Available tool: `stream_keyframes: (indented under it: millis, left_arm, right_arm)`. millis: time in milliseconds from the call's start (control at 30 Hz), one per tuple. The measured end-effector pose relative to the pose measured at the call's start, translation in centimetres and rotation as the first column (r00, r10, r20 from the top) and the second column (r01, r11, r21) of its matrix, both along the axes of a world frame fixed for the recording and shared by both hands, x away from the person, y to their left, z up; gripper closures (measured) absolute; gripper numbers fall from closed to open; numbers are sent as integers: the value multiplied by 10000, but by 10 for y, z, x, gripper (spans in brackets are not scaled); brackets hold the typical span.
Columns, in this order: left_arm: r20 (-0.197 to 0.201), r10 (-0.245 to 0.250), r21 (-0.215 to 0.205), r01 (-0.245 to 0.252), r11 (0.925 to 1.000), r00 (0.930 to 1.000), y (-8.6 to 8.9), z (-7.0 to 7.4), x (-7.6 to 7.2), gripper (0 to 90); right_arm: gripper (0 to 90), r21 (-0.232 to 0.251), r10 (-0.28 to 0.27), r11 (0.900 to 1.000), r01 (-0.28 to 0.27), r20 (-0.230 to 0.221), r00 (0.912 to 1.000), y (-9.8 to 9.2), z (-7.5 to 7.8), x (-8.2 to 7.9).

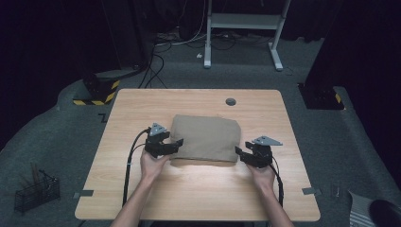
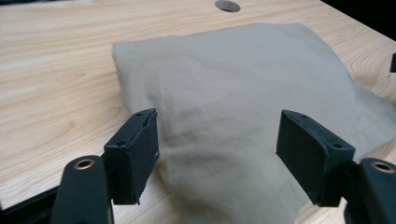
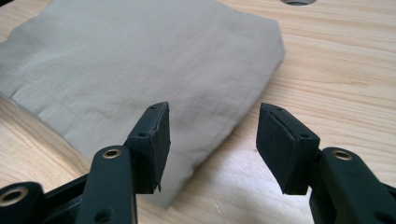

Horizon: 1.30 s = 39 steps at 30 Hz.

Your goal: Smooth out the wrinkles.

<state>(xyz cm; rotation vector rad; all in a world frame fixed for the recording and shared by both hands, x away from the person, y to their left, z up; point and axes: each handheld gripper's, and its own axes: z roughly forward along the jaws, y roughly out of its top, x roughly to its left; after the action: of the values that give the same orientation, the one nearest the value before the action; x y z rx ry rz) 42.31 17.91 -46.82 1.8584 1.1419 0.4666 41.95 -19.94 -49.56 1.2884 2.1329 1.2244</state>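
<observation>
A folded tan cloth (image 1: 206, 139) lies flat in the middle of the tabletop (image 1: 142, 101), roughly square, w/ its long folded edge running left-right along the near side. Both claws flank it at the 2 near corners. The left claw (image 1: 171, 143) sits at the near-left corner, jaws apart, nothing pinched; in the left gripper view the cloth (image 2: 224, 102) bulges up betw. the 2 pads (image 2: 140, 154) but they don't press on it. The right claw (image 1: 240, 153) is just off the near-right corner, jaws also apart and empty; in the right gripper view the cloth's corner (image 3: 154, 79) lies ahead and to the left of the gap, w/ bare wood under the other pad (image 3: 280, 144). So the cloth lies inward from each claw, twd the centre. The left is nearer, already over fabric; the right prob. needs a short slide inward before it can pinch its corner. A cable hole (image 1: 231, 101) sits beyond the cloth.
</observation>
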Motion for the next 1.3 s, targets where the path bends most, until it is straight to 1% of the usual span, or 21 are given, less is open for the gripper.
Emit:
stream_keyframes:
  millis: [67, 200, 267, 367, 433, 567, 633, 733, 833, 900, 1033, 1100, 1167, 1300]
  left_arm:
    - [132, 49, 229, -52, 9997, 9999, 4, 2, -4, 304]
    - [143, 145, 119, -146, 9998, 9998, 14, 3, -12, 307]
    - [142, 239, 145, -241, 9996, 9996, 20, 4, -16, 308]
    - [190, 393, 94, -394, 9992, 9990, 29, 5, -24, 310]
    - [223, 500, 292, -507, 9983, 9985, 34, 4, -27, 313]
    - [123, 670, 213, -672, 9975, 9977, 43, 1, -34, 314]
    - [93, 751, 163, -752, 9970, 9971, 47, 0, -37, 313]
    - [31, 891, 113, -892, 9960, 9960, 52, -3, -42, 312]
    - [-54, 1017, 114, -1017, 9948, 9948, 57, -7, -45, 311]
    - [-154, 1102, 53, -1101, 9939, 9938, 59, -11, -47, 311]
    - [-342, 1281, 146, -1277, 9917, 9912, 63, -20, -50, 310]
    - [-447, 1328, 285, -1317, 9909, 9901, 64, -25, -51, 310]
    - [-536, 1416, 222, -1406, 9898, 9885, 66, -28, -52, 309]
    - [-616, 1651, 369, -1631, 9859, 9843, 71, -35, -55, 310]
  right_arm:
    - [448, 6, -78, 10000, 78, 39, 10000, -4, 1, -3]
    - [452, -8, -198, 9998, 199, 144, 9997, -14, 4, -10]
    - [453, 45, -265, 9996, 264, 139, 9996, -18, 5, -13]
    - [454, -9, -386, 9993, 386, 207, 9990, -24, 6, -17]
    - [455, 68, -476, 9989, 475, 201, 9987, -28, 7, -20]
    - [455, 39, -600, 9982, 599, 215, 9980, -33, 5, -22]
    - [455, 68, -679, 9977, 679, 139, 9976, -35, 4, -23]
    - [455, -69, -749, 9972, 750, 195, 9970, -39, 4, -25]
    - [452, -42, -831, 9965, 832, 174, 9964, -44, 4, -26]
    - [451, -118, -913, 9957, 914, 152, 9957, -48, 2, -27]
    - [452, -184, -1091, 9939, 1091, -31, 9940, -54, -3, -27]
    - [452, -297, -1150, 9930, 1147, -81, 9933, -55, -5, -28]
    - [452, -377, -1238, 9917, 1232, -128, 9922, -57, -7, -28]
    - [452, -609, -1378, 9888, 1363, -223, 9902, -60, -11, -29]
